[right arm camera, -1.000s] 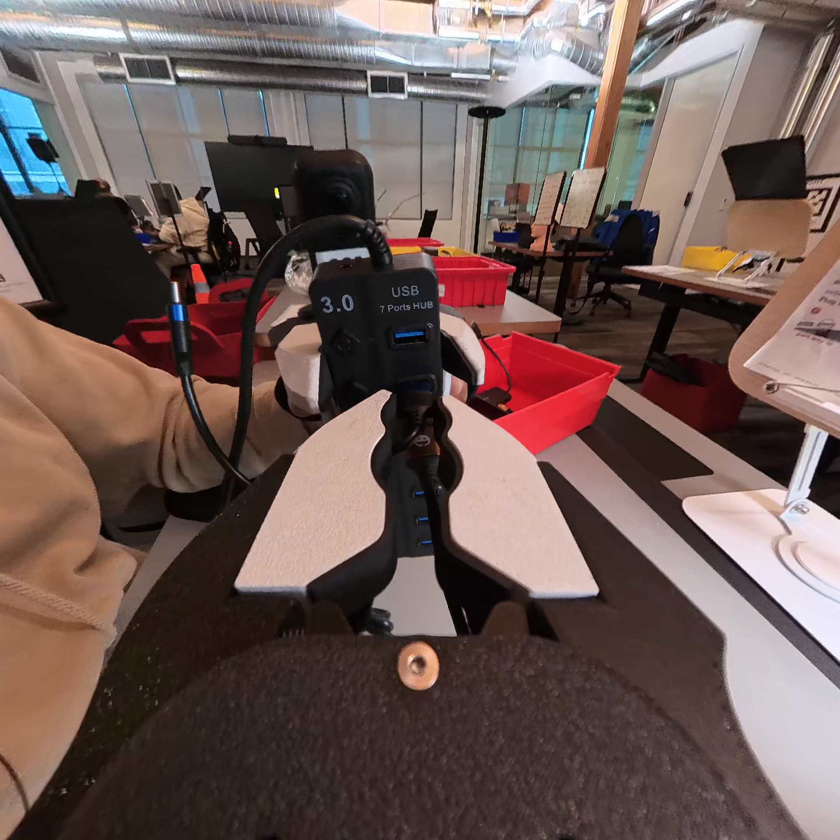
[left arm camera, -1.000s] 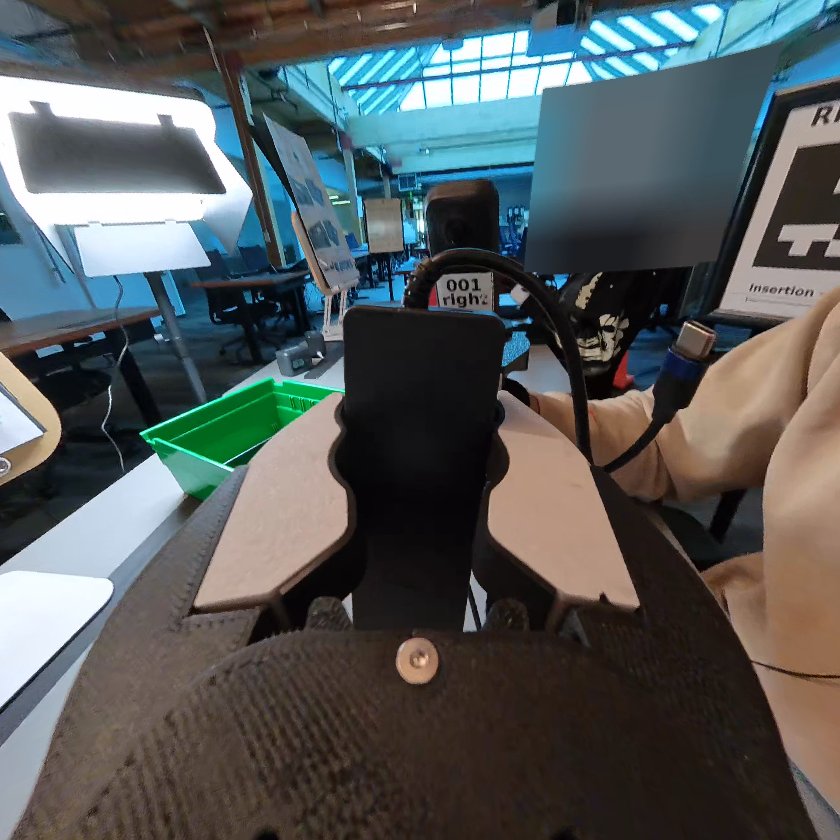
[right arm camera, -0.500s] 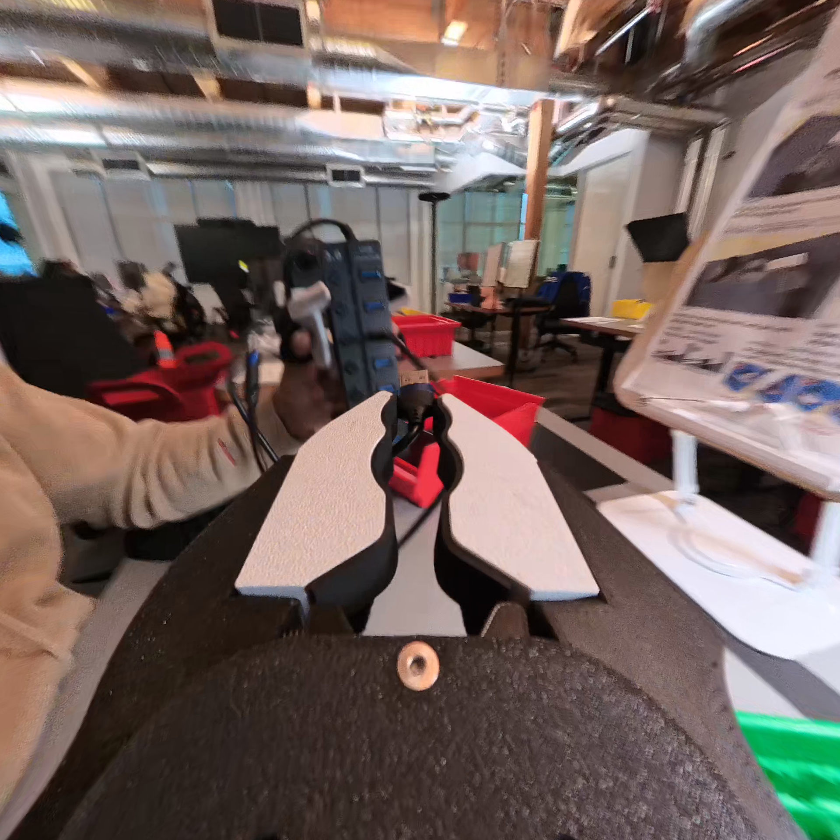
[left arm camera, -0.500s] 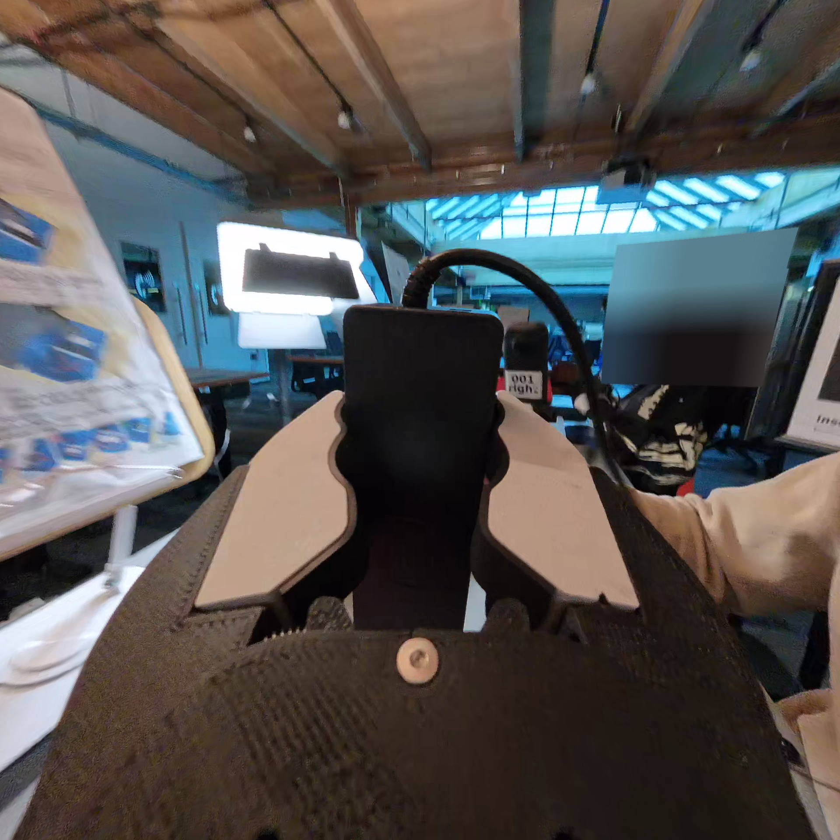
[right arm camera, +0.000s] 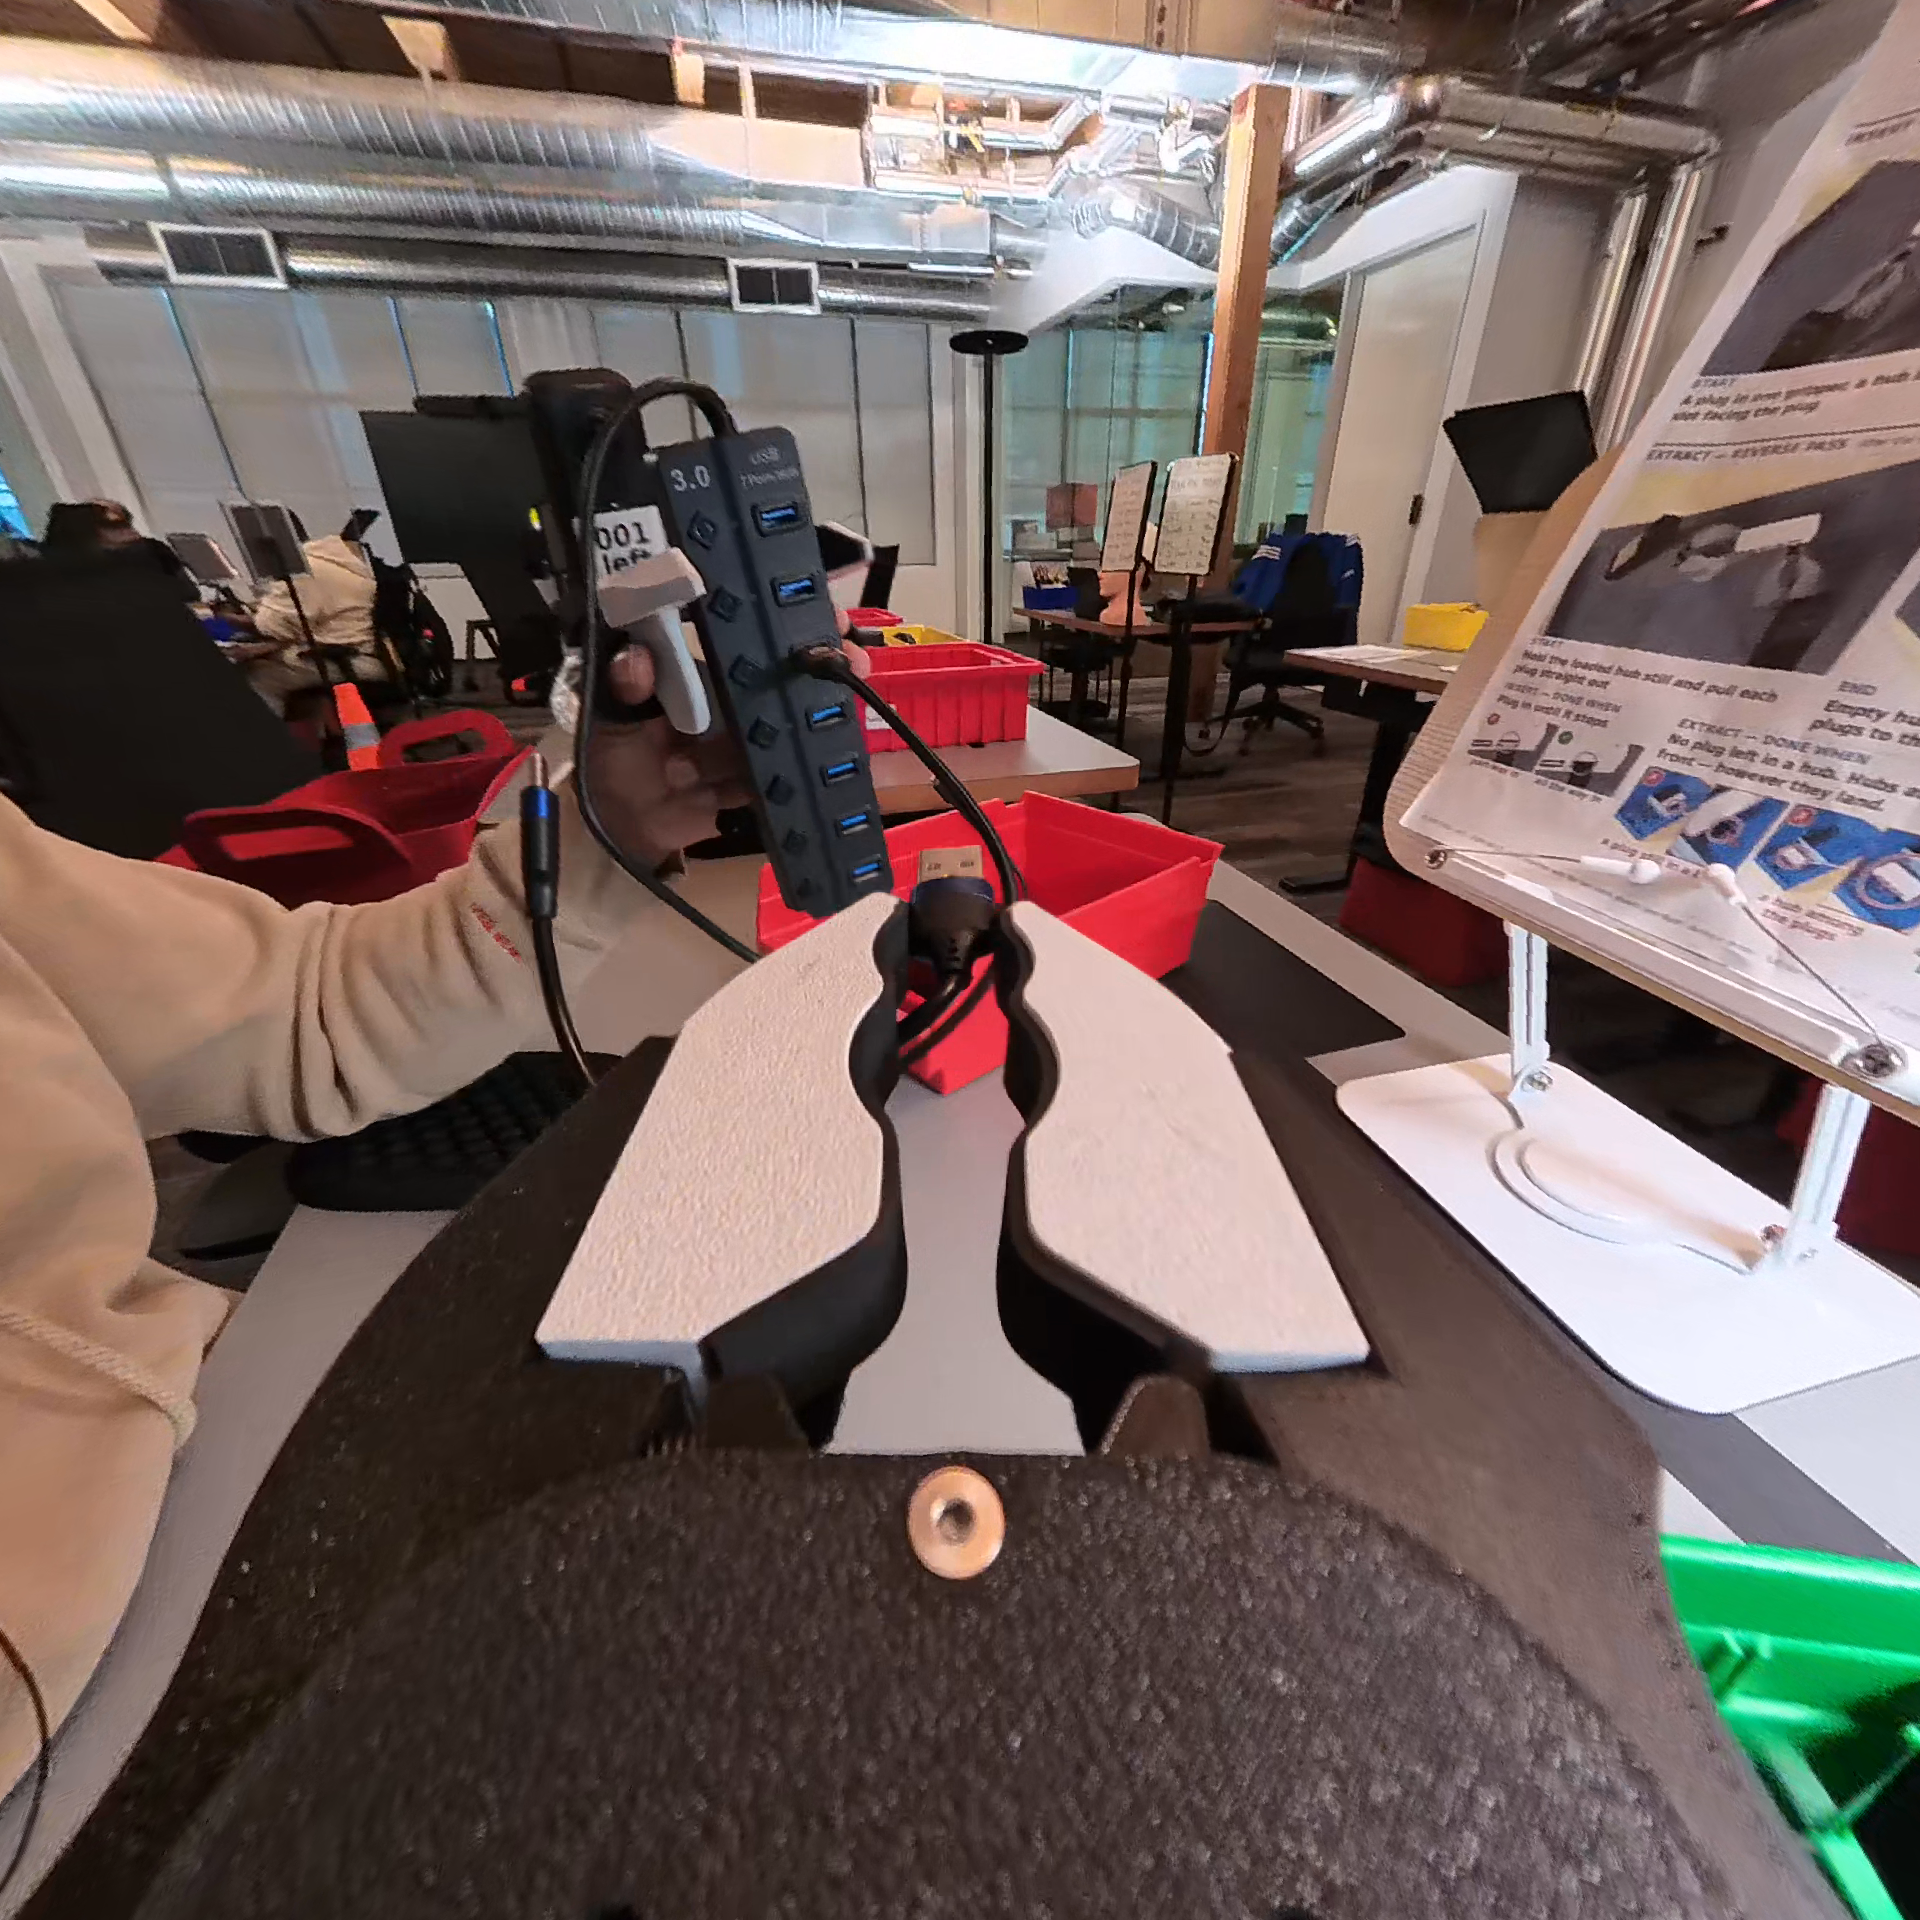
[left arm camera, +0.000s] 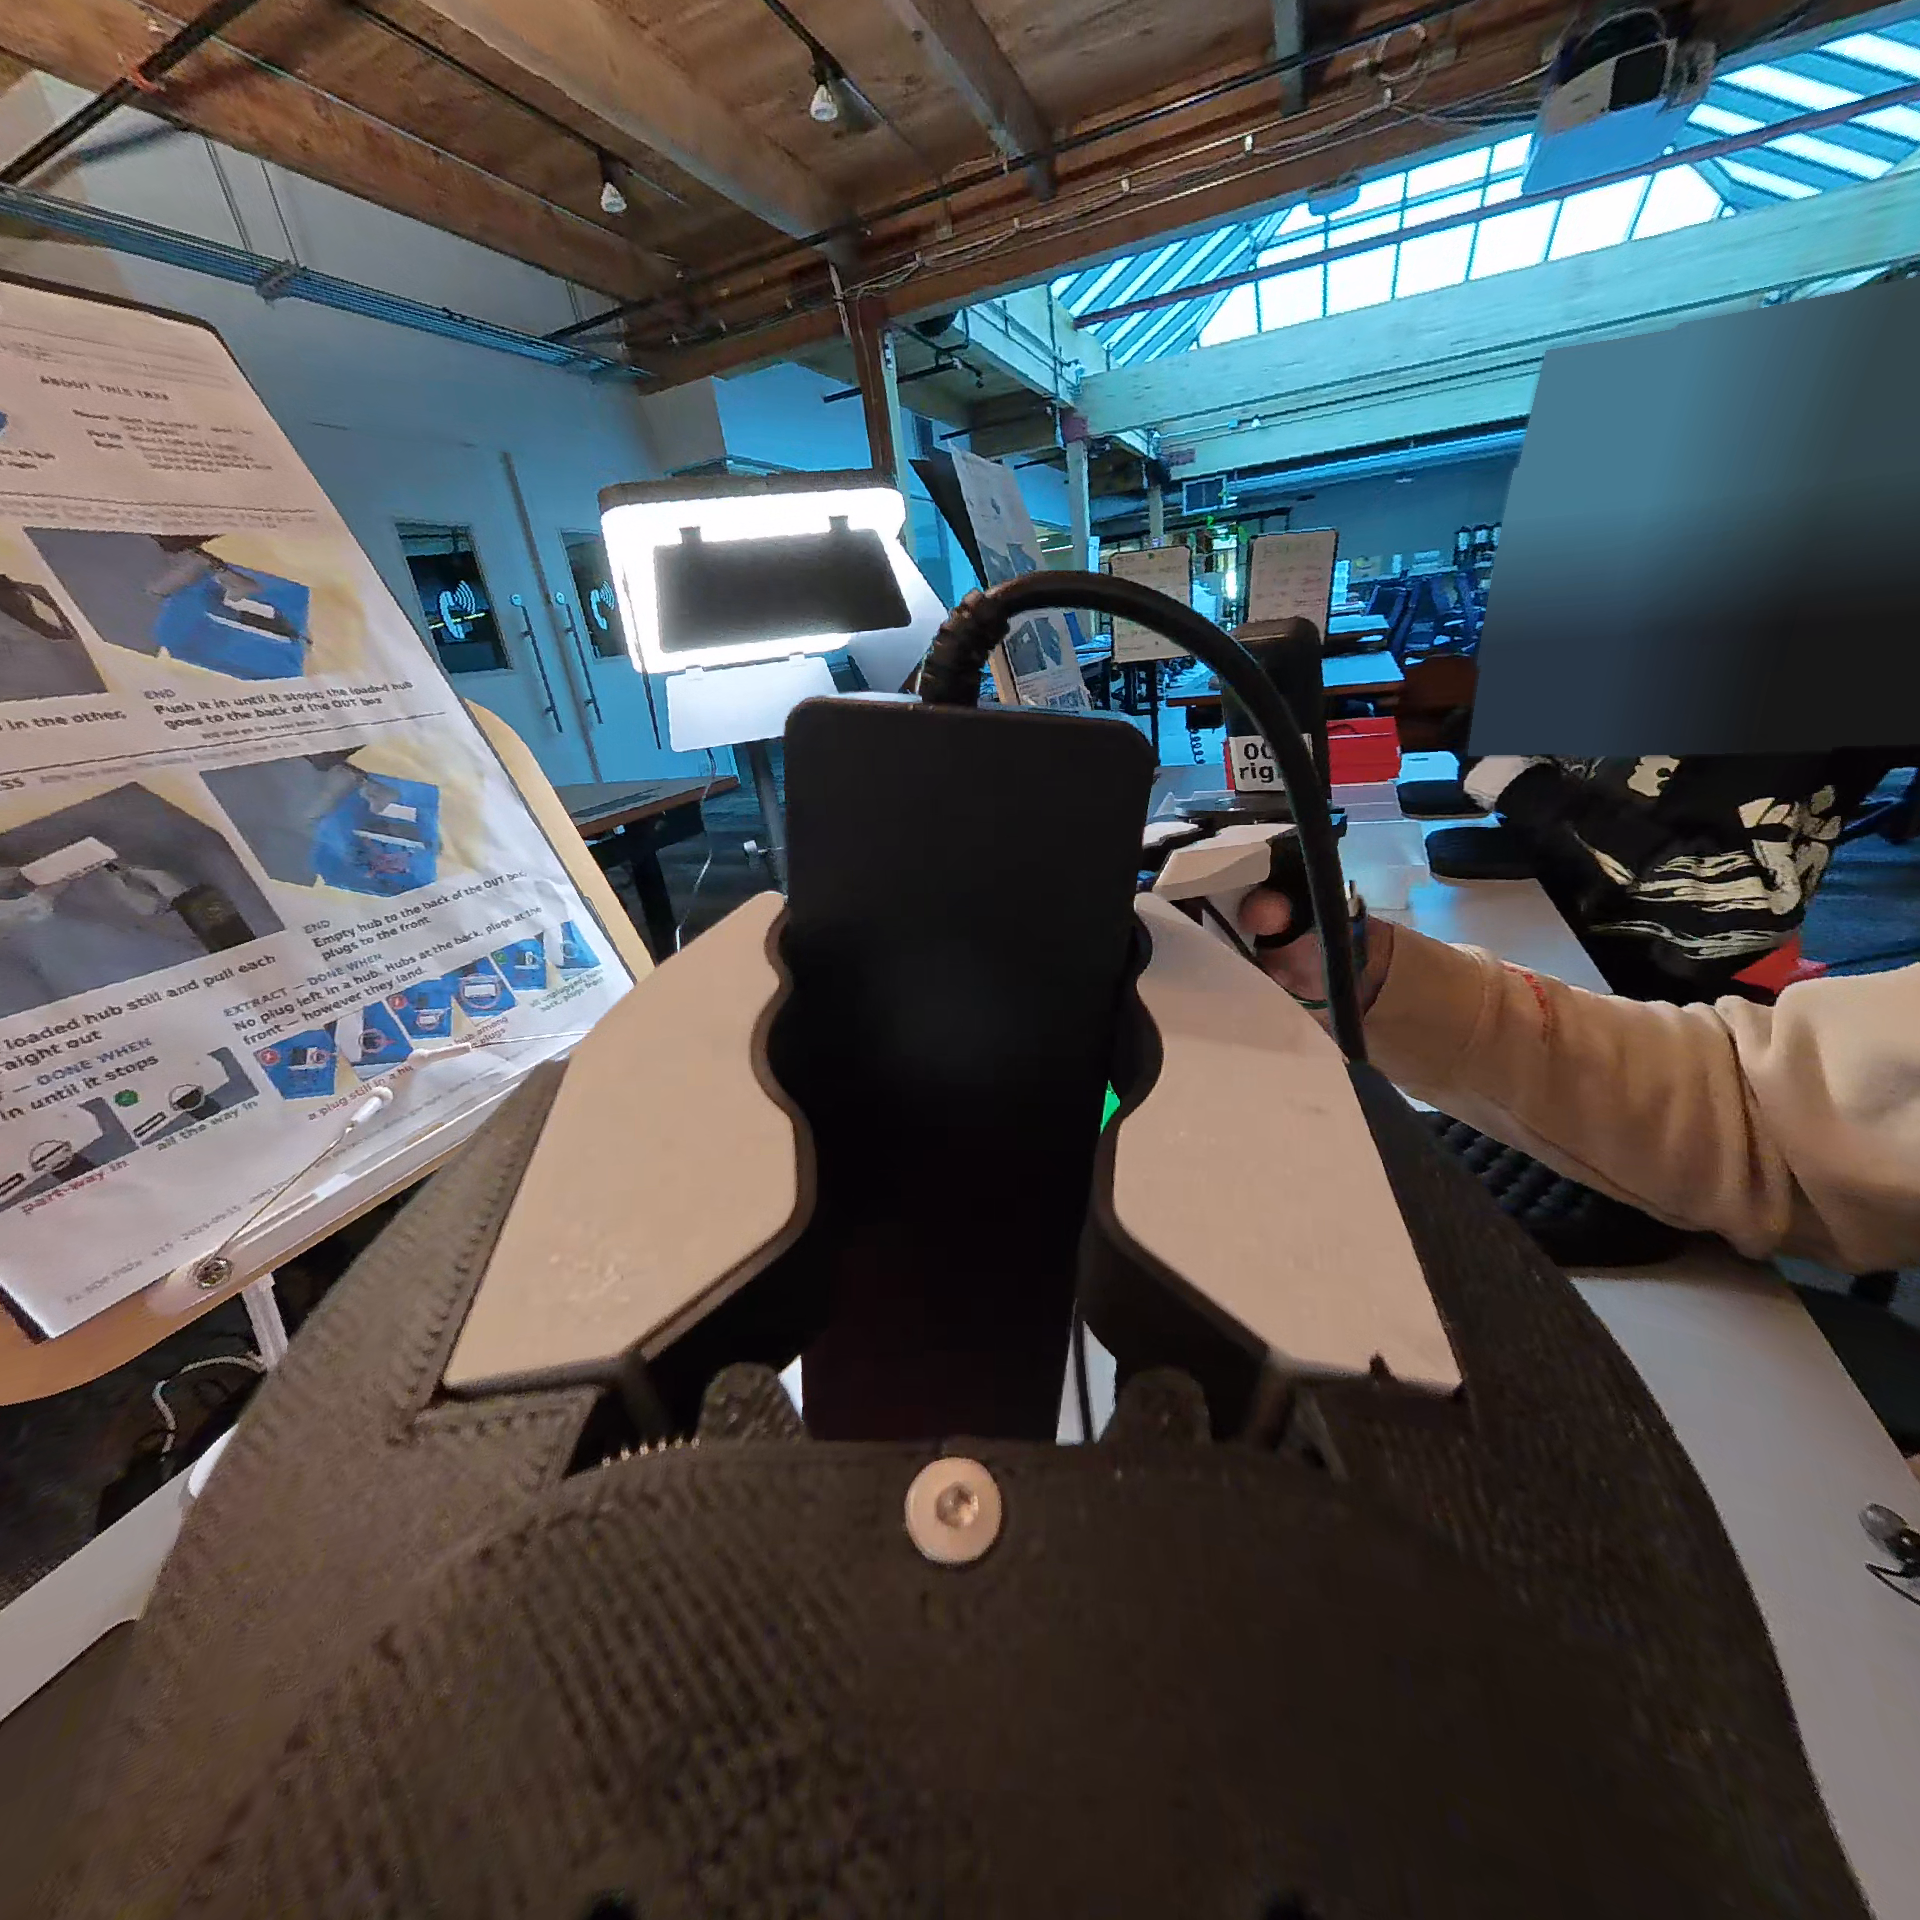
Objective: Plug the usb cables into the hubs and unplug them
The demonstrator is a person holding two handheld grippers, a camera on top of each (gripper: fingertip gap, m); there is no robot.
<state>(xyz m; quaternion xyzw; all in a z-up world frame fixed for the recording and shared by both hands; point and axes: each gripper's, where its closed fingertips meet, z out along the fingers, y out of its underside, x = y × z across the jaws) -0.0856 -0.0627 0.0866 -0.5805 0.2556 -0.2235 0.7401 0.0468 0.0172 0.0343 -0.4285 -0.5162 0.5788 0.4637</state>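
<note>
Black and bumpy, the left gripper (left arm camera: 961,977) fills the bottom of its own view, and its two pale fingers (left arm camera: 665,1164) are squeezed tight on the hub (left arm camera: 956,935), a long black box standing straight up between them. From here only the plain back of the hub shows, with its thick black cord (left arm camera: 1226,686) looping out of the top and down to the right. The right wrist view shows the other side, the front of the hub with a row of blue holes, held up in the air and leaning a little. Closer in that view, the right gripper (right arm camera: 951,935) has its fingers nearly shut, pinching a USB plug (right arm camera: 948,878) with a gold tip at the very ends. The plug sits just below the bottom of the hub, not in any hole. One thin black cable (right arm camera: 914,748) is already stuck in a hole partway down the hub. Behind the plug lies a red bin (right arm camera: 1101,873) on the table (right arm camera: 1340,1049). A paper sign on a white stand (right arm camera: 1683,727) is on the right, and a green bin (right arm camera: 1808,1683) peeks in at the bottom corner.
</note>
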